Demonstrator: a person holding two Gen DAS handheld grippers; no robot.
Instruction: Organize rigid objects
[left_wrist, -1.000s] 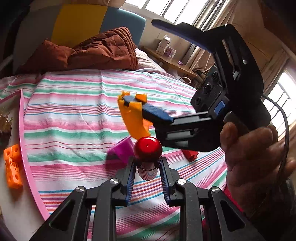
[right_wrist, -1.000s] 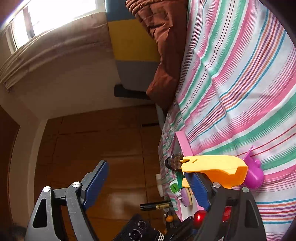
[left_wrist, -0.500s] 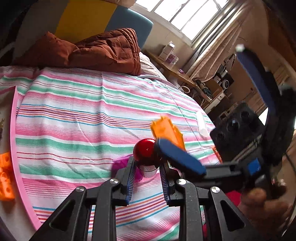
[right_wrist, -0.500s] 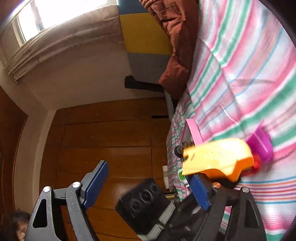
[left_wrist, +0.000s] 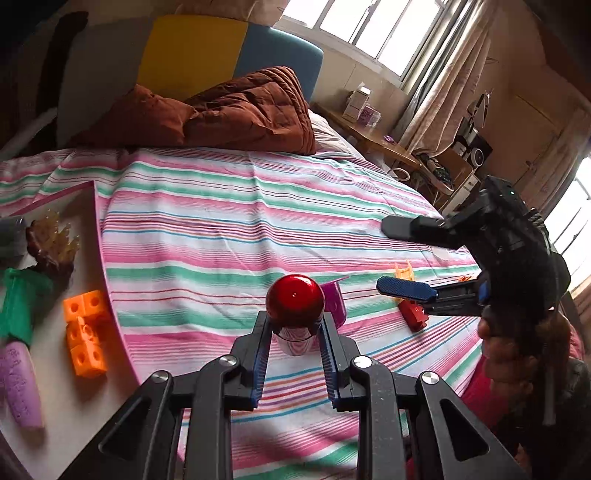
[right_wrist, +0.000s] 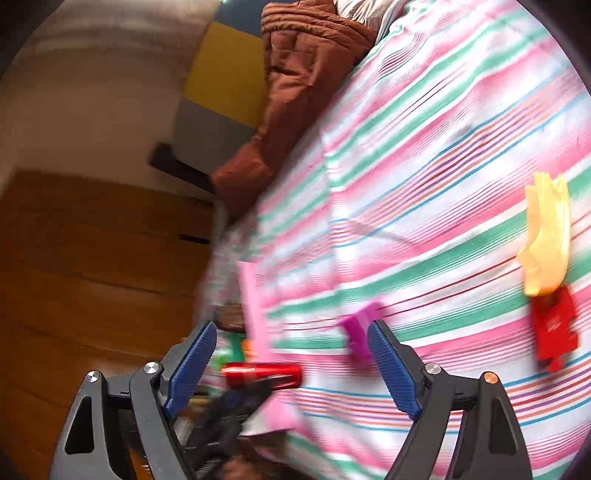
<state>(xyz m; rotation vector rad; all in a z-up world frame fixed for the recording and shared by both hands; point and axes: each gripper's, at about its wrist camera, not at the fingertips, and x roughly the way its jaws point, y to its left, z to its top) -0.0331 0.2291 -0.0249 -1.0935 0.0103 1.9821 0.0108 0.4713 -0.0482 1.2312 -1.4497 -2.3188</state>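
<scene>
The left claw (left_wrist: 295, 343) was clamped on a small silver-bodied piece with a glossy red ball top (left_wrist: 295, 301), its blue-lined pads pressed against the silver stem just under the ball, holding it above the striped bedsheet (left_wrist: 229, 221). The right claw (left_wrist: 400, 256) stood wide apart with nothing between its fingers, held over the bed to the right by a hand (left_wrist: 517, 354); in its own blurred view the same claw (right_wrist: 291, 373) showed the sheet through the gap. On the sheet lay a magenta piece (left_wrist: 334, 301) just behind the red ball, a red block (left_wrist: 413, 314) near the right claw's lower finger, and an orange piece (left_wrist: 402, 271) just beyond that block. From the right wrist the orange piece (right_wrist: 546, 240) and the red block (right_wrist: 554, 328) lay touching or nearly so, with the magenta piece (right_wrist: 360, 328) well apart from them, close to the claw's right finger. At the left edge of the bed a pale tray with a pink rim (left_wrist: 99, 236) held an orange cube cluster (left_wrist: 85, 332), a green piece (left_wrist: 18, 302), a lilac piece (left_wrist: 18, 384) and a brown-and-amber figure (left_wrist: 51, 243). A rust-brown quilt (left_wrist: 221, 110) was bunched at the head of the bed.
</scene>
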